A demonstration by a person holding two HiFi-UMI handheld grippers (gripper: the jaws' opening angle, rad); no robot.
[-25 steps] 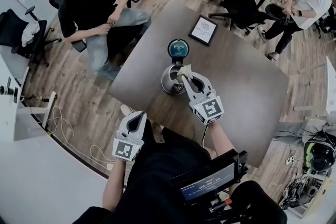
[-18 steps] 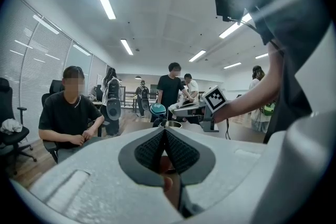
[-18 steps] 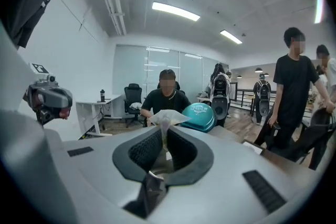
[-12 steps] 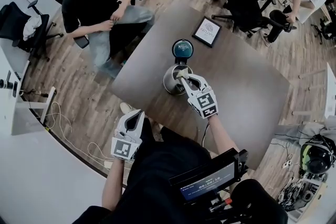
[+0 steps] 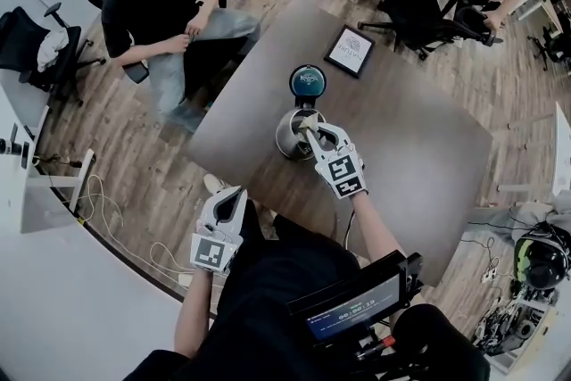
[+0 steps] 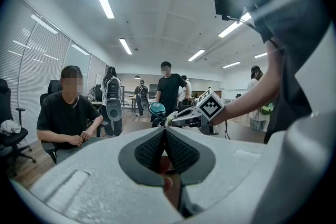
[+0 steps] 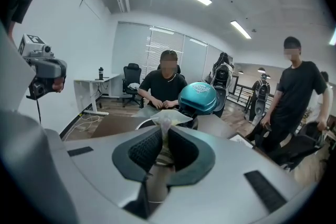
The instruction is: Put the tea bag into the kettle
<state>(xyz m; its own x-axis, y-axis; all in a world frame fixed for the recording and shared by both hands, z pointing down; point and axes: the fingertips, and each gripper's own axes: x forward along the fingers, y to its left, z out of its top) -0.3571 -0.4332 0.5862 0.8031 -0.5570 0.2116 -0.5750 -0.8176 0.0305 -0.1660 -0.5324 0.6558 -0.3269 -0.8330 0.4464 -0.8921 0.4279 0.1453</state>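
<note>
Head view put the left tongs [image 5: 239,194] nearest, held back at the wearer's side, well short of the round brushed-steel kettle [image 5: 285,138] and off the near edge of the brown table [image 5: 419,147]. Their dark ribbed pads met with nothing between them, as the left gripper view confirmed.

Farther out, the right tongs [image 5: 312,131] reached to the kettle. They were nearly closed, pinching the pale, crumpled paper tea bag [image 7: 167,120], whose loose top fanned out above the pads. Over the last second these tongs had eased inward. The tea bag, earlier by the kettle's right-hand rim, now appeared to sit over the open mouth. It was above the kettle, not yet inside, so the carry looked finished and letting go seemed the step due.

Just behind the kettle its teal domed lid [image 5: 306,81] stood tipped open, clear of the mouth. Beyond the kettle lay a dark-framed white sign [image 5: 348,50], well apart.
</note>
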